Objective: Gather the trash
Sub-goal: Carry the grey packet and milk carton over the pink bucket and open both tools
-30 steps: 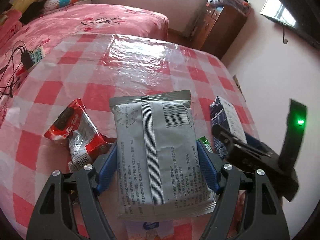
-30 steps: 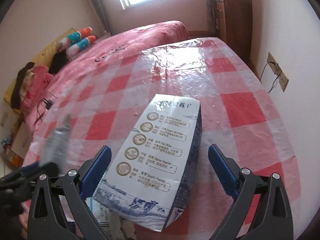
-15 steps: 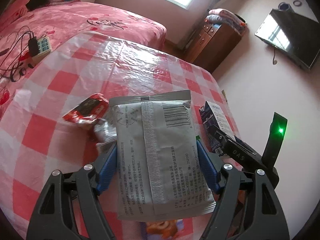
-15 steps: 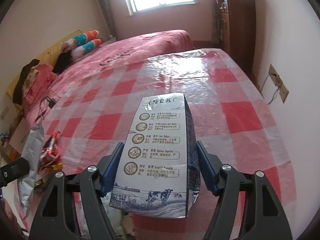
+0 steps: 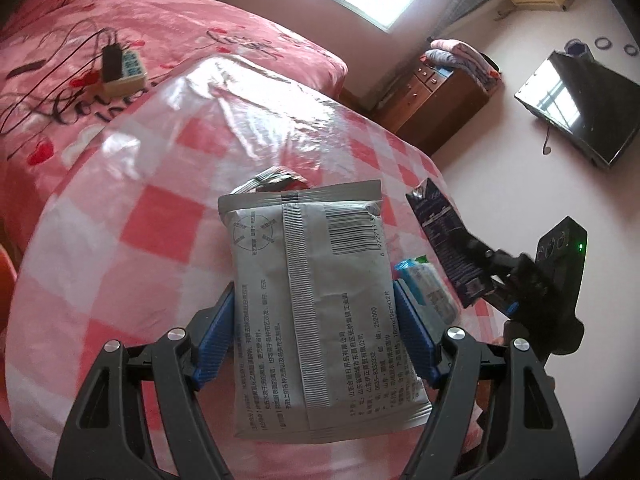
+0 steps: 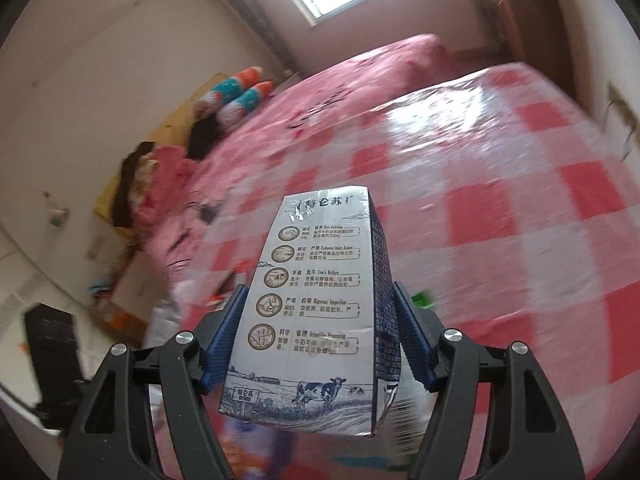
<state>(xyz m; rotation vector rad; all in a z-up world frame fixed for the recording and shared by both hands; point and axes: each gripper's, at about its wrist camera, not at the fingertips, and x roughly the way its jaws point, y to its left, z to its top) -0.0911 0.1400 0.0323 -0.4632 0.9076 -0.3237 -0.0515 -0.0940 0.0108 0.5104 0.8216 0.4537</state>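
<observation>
My left gripper [image 5: 314,332] is shut on a grey foil wipes packet [image 5: 316,300] and holds it above the red-and-white checked tablecloth [image 5: 160,216]. In the right wrist view my right gripper [image 6: 318,332] is shut on a blue-and-white milk carton [image 6: 320,304], lifted off the cloth; the surroundings there are blurred. The left wrist view shows that carton [image 5: 444,236] at the right in the right gripper's black jaws. A crumpled wrapper [image 5: 276,178] peeks out behind the grey packet. A small blue-and-green packet [image 5: 424,284] lies on the cloth by my left gripper's right finger.
A pink bed [image 5: 120,40] with a power strip [image 5: 124,72] and cables adjoins the table's far left. A wooden dresser [image 5: 440,96] and a wall television [image 5: 580,104] stand at the right. The table ends near the pink wall on the right.
The right gripper closed on the milk carton and lifted it off the cloth. The left gripper carried the grey packet sideways, and the red wrapper has slipped behind the packet.
</observation>
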